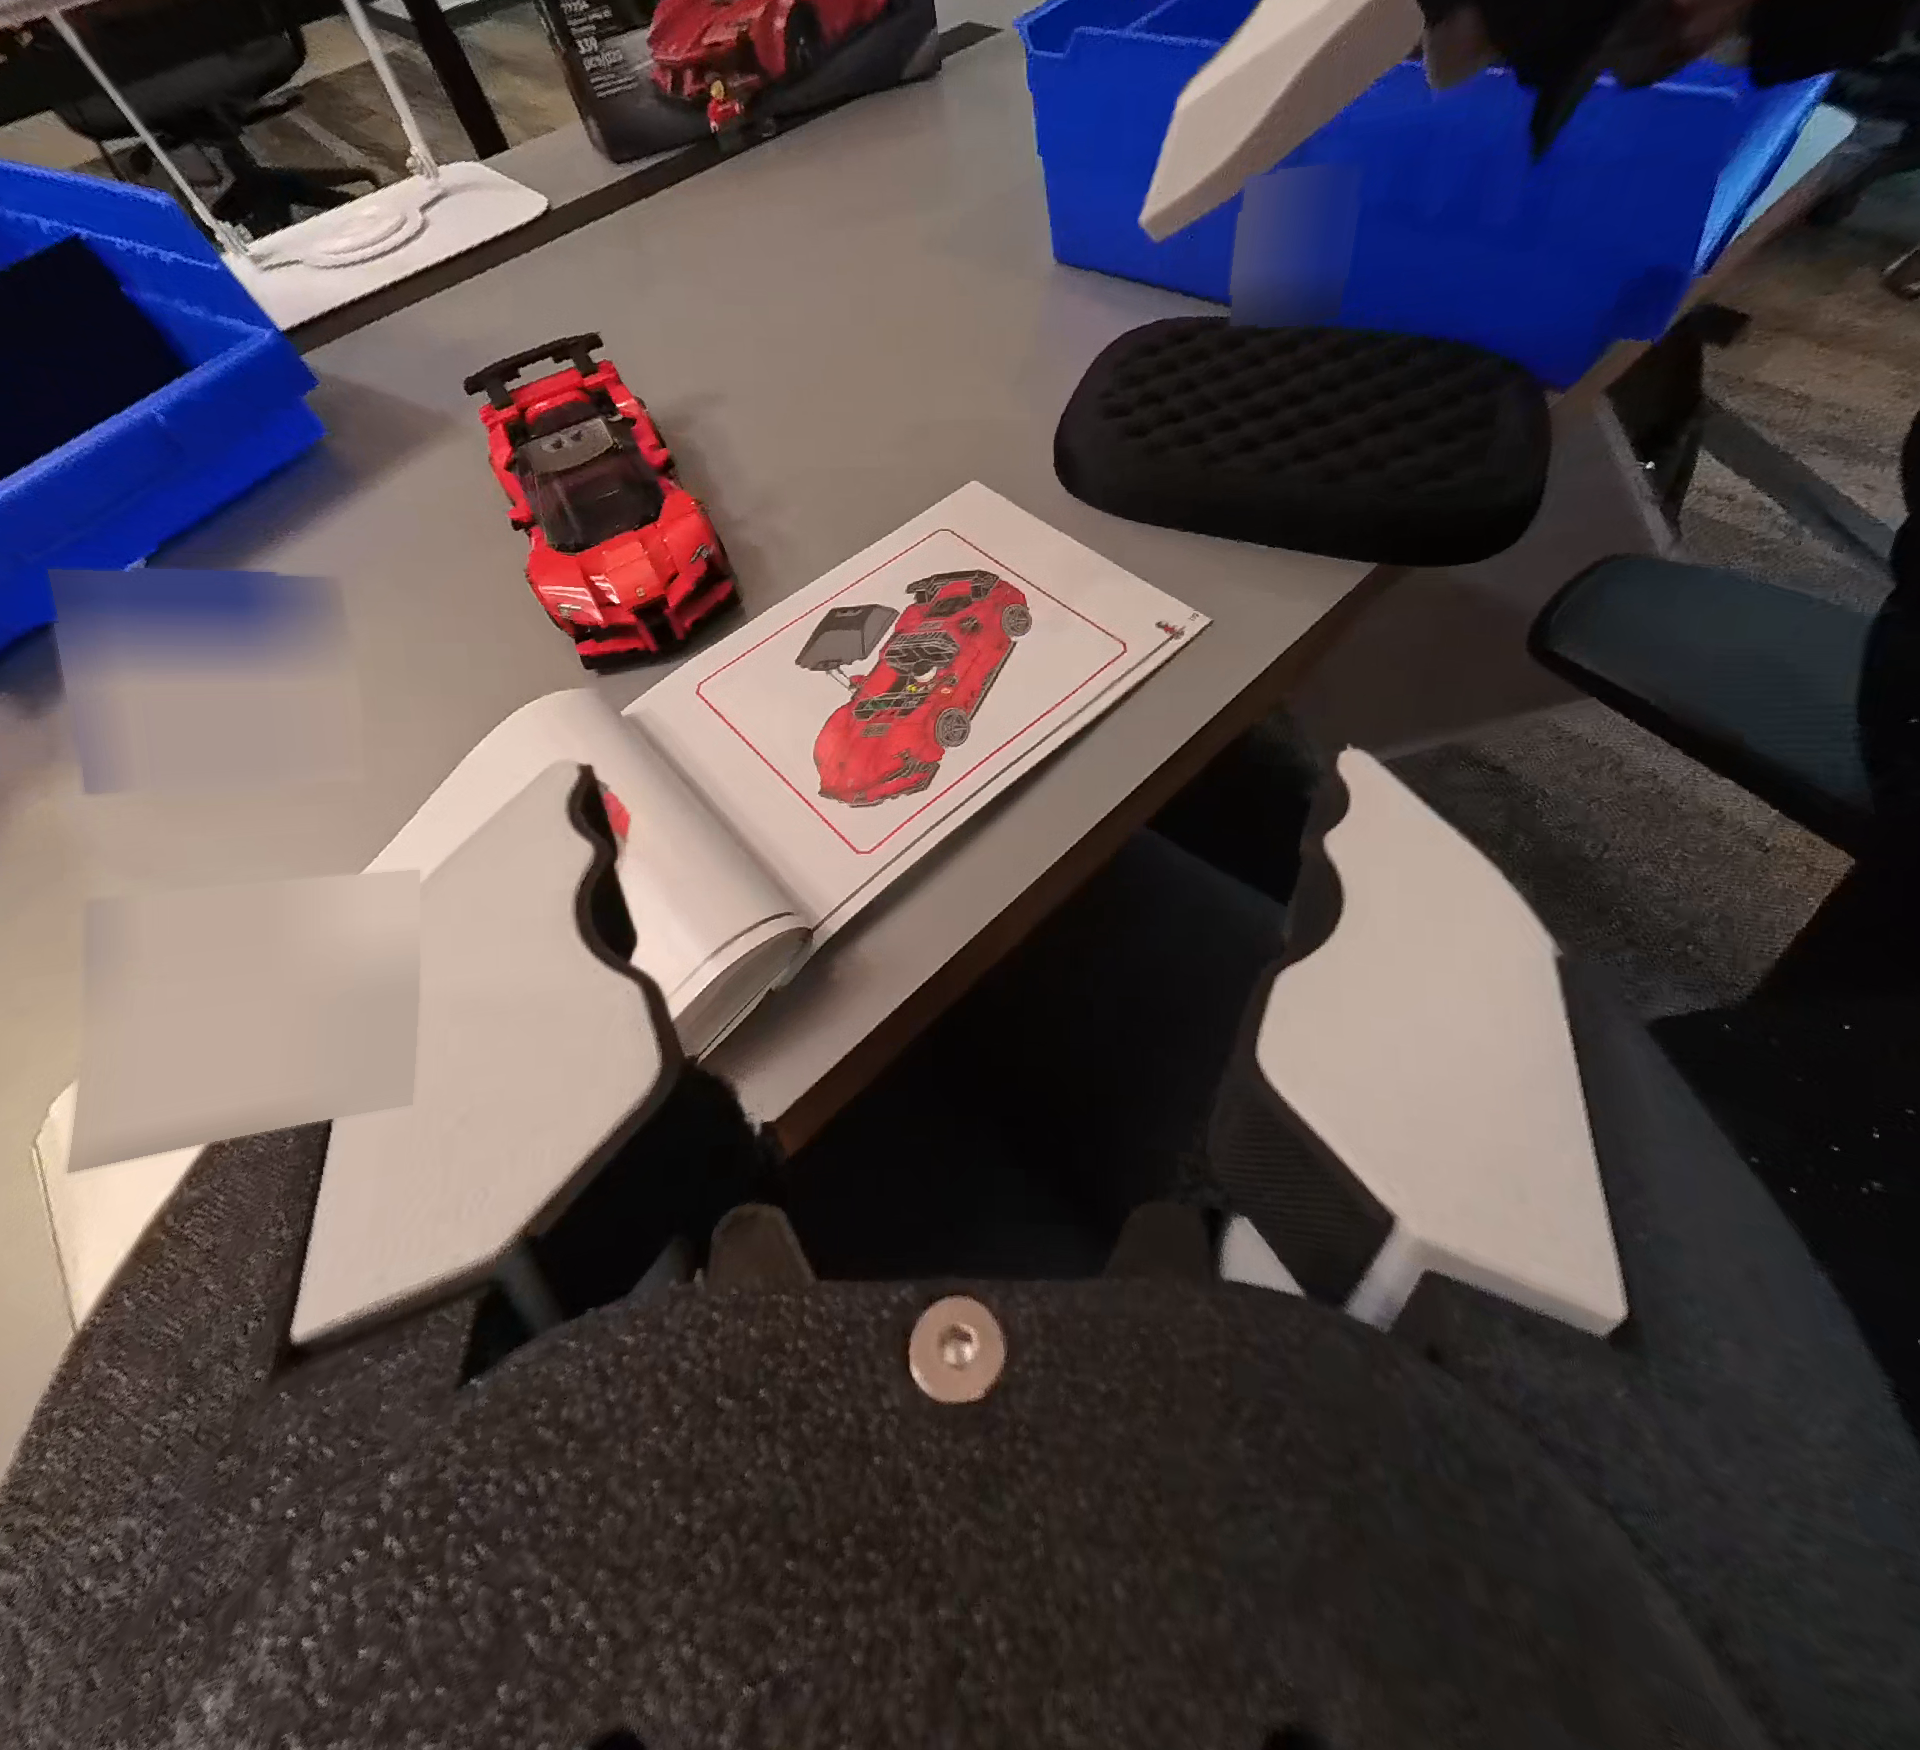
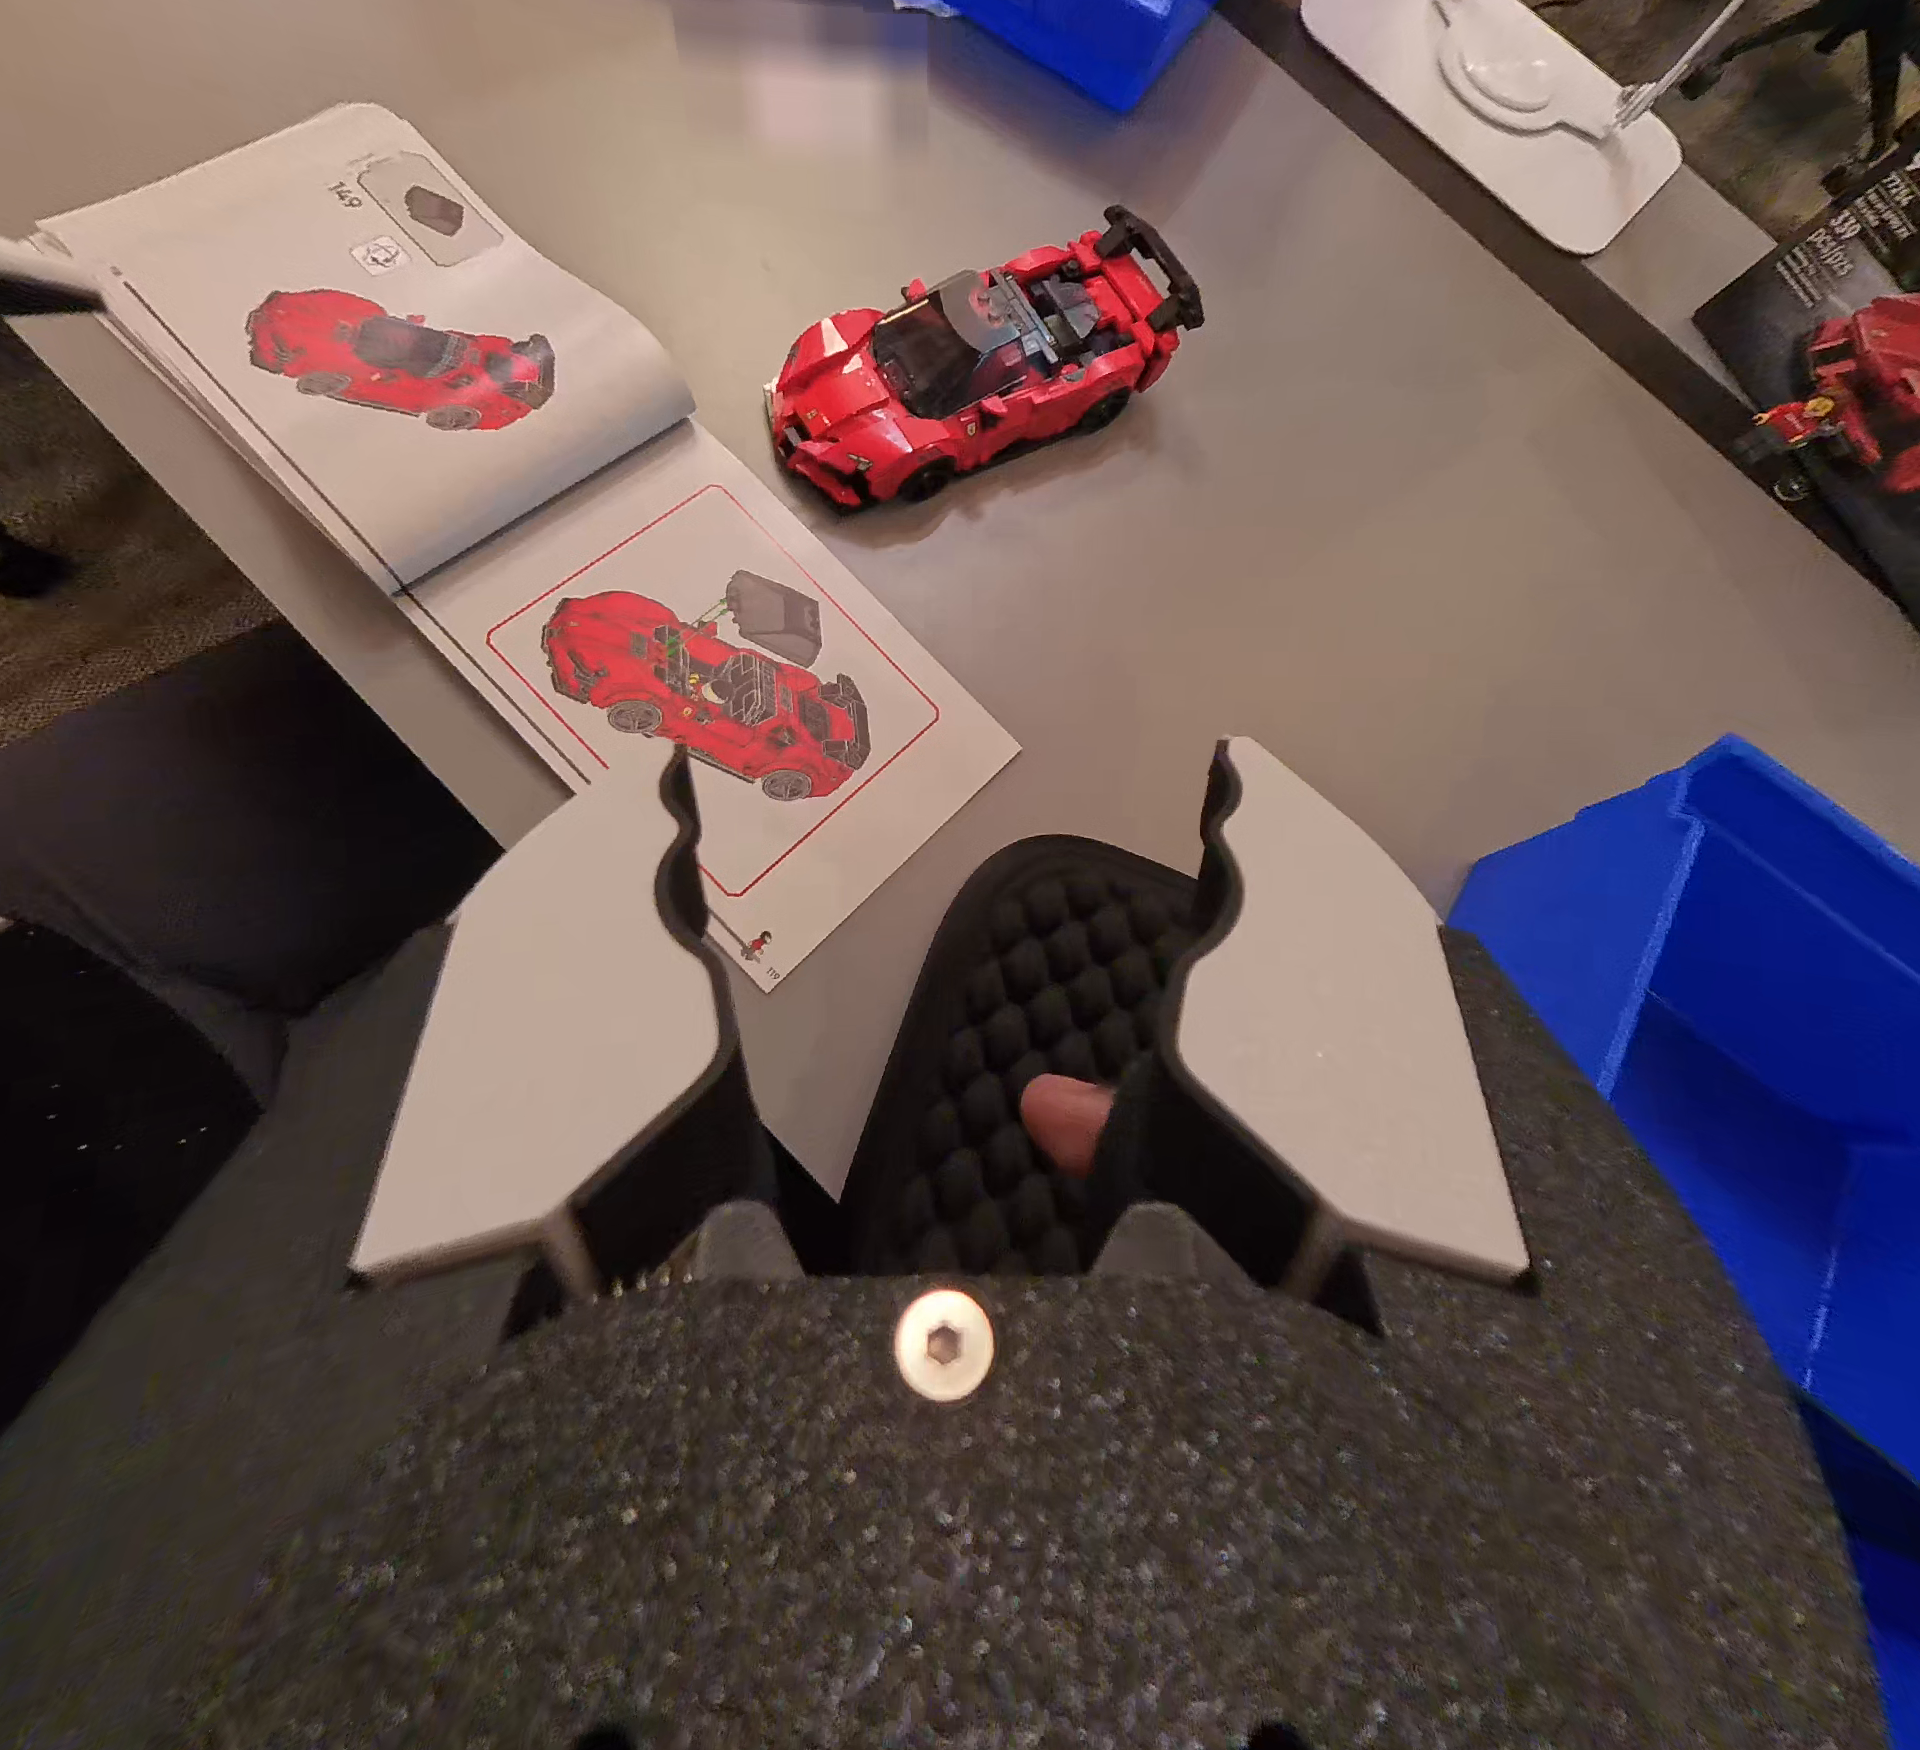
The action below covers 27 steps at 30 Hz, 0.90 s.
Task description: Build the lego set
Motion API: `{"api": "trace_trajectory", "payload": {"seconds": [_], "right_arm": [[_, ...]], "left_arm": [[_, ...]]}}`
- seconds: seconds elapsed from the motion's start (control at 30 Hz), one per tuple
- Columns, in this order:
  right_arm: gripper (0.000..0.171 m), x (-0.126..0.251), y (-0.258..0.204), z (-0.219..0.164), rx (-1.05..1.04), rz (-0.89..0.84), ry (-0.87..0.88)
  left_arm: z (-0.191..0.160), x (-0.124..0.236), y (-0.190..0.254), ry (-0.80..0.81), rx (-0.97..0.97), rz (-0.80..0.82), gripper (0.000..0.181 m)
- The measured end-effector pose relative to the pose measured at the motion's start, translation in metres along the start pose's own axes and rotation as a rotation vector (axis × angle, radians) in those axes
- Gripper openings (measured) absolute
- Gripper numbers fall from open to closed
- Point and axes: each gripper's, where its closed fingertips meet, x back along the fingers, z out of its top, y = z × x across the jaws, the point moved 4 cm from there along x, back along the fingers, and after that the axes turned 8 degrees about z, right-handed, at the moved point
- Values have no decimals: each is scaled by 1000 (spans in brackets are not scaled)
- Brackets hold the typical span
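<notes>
The built red lego car (image 1: 613,505) stands on the grey table (image 1: 883,329), untouched. It also shows in the right wrist view (image 2: 977,370). An open instruction booklet (image 1: 904,692) lies at the table's near edge, just in front of the car (image 2: 707,661). My left gripper (image 1: 966,765) is open and empty, raised over the booklet and the table edge. My right gripper (image 2: 951,760) is open and empty, above the booklet's corner; it shows at the top right of the left wrist view (image 1: 1143,100). A black dimpled pad (image 2: 1018,1025) with a person's fingertip (image 2: 1060,1124) on it sits under the right gripper.
Blue bins stand at the left (image 1: 125,412) and right (image 1: 1403,173) of the table. The set's box (image 1: 748,7) and a white stand base (image 1: 395,225) are at the back. A black office chair (image 1: 1714,661) is off the table's right edge. Left tips and right tips are each some 15 cm from the car (image 2: 707,661). Look for it in the left wrist view (image 1: 897,676) too.
</notes>
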Motion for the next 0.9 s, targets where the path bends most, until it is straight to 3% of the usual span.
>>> {"api": "trace_trajectory", "payload": {"seconds": [0.33, 0.73, 0.9], "right_arm": [[92, -8, 15, 7, -50, 8, 92], [95, -13, 15, 20, -134, 64, 241], [101, -17, 11, 19, -106, 74, 217]], "left_arm": [[-9, -16, -6, -39, 8, -6, 116], [-11, -8, -29, 14, 85, 64, 107], [-9, -1, -44, 37, 115, 107, 106]]}}
